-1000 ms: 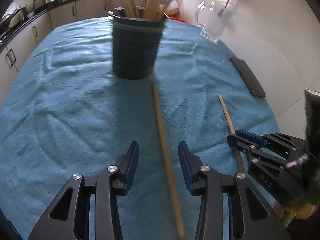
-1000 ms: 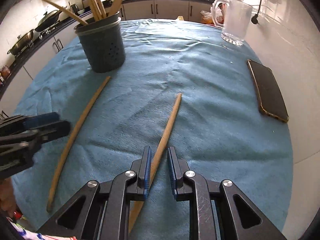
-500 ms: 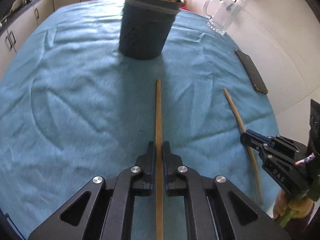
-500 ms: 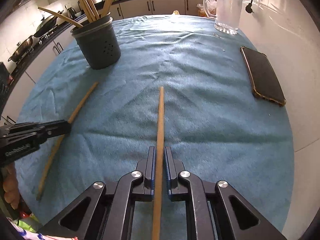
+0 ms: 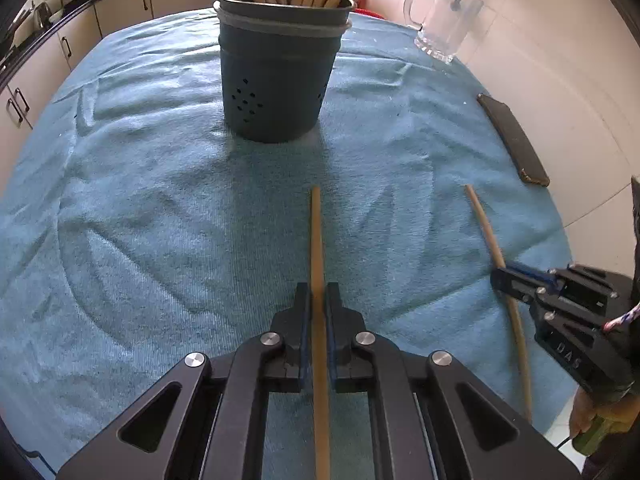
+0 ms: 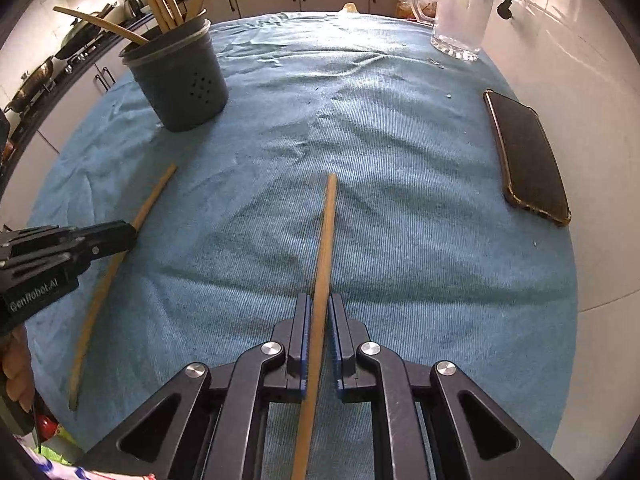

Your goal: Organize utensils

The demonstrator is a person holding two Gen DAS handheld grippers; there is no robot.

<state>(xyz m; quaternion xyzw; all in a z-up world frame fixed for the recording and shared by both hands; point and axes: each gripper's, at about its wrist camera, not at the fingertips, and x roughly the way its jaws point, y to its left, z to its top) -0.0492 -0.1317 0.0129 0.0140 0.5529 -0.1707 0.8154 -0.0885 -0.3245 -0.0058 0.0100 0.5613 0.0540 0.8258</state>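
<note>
The surface (image 5: 120, 208) is covered by a blue cloth. Toward its far edge stands the utensil holder (image 5: 276, 84), already loaded with several wooden sticks. Two sticks remain outside it, both on the near half. The left stick (image 5: 318, 248) is pinched by the left tongs (image 5: 318, 300), pressed together on it. The right stick (image 6: 325, 248) is pinched likewise by the right tongs (image 6: 320, 312). Most of the sorting is judged complete; transfer of both sticks into the holder is left.
</note>
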